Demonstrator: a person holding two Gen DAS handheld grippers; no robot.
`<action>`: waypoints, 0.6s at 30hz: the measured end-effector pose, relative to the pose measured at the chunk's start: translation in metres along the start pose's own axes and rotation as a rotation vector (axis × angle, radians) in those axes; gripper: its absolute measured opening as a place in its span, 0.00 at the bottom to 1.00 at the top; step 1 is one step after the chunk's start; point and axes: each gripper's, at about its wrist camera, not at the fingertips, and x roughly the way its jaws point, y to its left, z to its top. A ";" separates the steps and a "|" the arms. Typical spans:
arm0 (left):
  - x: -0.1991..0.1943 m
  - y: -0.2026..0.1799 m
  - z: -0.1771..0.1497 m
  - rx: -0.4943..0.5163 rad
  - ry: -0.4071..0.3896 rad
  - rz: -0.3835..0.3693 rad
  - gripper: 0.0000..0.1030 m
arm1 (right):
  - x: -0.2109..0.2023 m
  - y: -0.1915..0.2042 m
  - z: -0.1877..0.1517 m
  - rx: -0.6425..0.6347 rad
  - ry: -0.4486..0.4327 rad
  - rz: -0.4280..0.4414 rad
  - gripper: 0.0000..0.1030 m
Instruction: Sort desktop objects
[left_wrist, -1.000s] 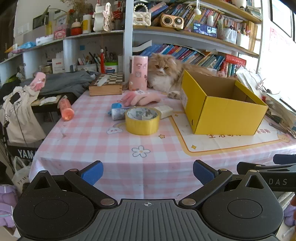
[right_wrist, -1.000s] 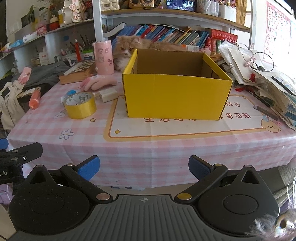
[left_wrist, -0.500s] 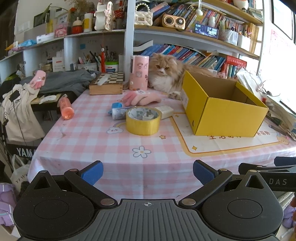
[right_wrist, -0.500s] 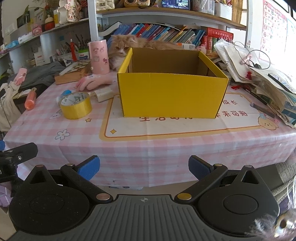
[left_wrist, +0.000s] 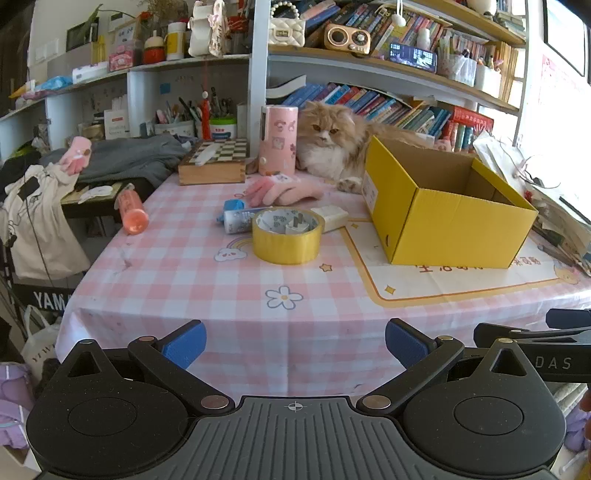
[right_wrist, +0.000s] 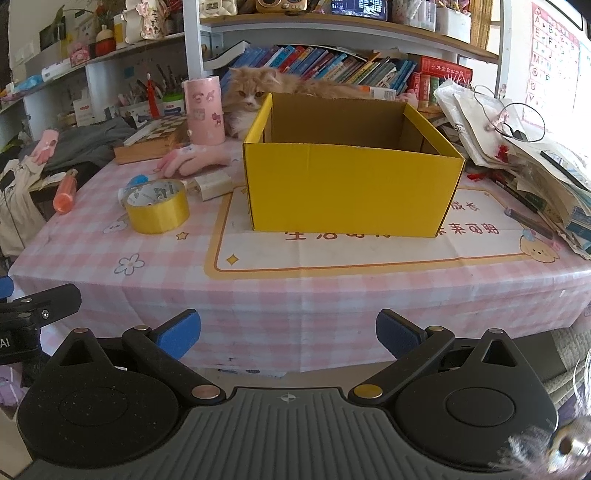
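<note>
Tape roll well beyond left fingers

The floor of the box is hidden by its near wall in both views. Most of the cat is covered by the box in the right view. The tube and the white block are partly screened by the tape. The right gripper is cut off by the left view's edge. A blurred object in the right view's corner cannot be identified.
</note>
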 end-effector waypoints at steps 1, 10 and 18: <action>0.000 0.000 0.000 0.001 0.000 0.002 1.00 | 0.000 0.000 0.000 -0.002 0.001 0.000 1.00; -0.003 -0.002 0.003 0.005 -0.015 0.001 1.00 | 0.001 0.003 0.001 -0.021 -0.001 0.004 0.97; -0.003 0.000 0.004 -0.002 -0.001 -0.004 1.00 | 0.002 0.005 0.002 -0.028 0.004 0.012 0.97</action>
